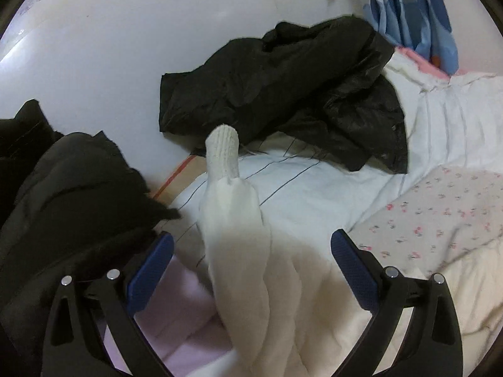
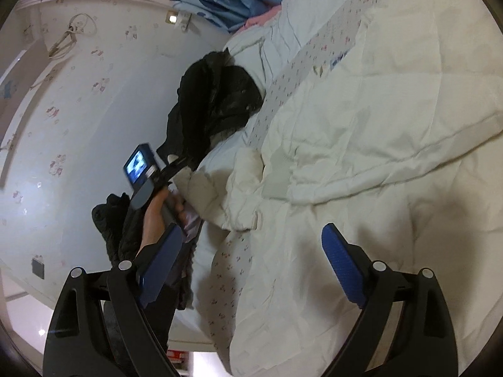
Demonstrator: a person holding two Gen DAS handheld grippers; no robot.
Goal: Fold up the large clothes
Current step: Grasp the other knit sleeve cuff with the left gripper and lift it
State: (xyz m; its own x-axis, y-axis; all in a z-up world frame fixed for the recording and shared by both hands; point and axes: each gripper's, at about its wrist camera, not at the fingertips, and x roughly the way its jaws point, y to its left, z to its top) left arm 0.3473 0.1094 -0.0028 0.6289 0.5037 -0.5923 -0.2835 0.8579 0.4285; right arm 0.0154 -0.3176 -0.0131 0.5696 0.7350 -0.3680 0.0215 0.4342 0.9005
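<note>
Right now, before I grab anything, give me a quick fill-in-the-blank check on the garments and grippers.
1. The white garment's sleeve ends in a ribbed ____.
2. The crumpled jacket by the wall is ____ in colour.
3. The left gripper has its jaws ____.
4. The right gripper holds ____.

Missing words: cuff; black; open; nothing

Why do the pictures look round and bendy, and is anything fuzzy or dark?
Both wrist views are fisheye, so edges curve inside a black ring. Left wrist view: the white sleeve is soft with motion blur; the black clothes show little detail. Right wrist view: dim, with a grey shadow on the cream quilt and the hand smeared.
</note>
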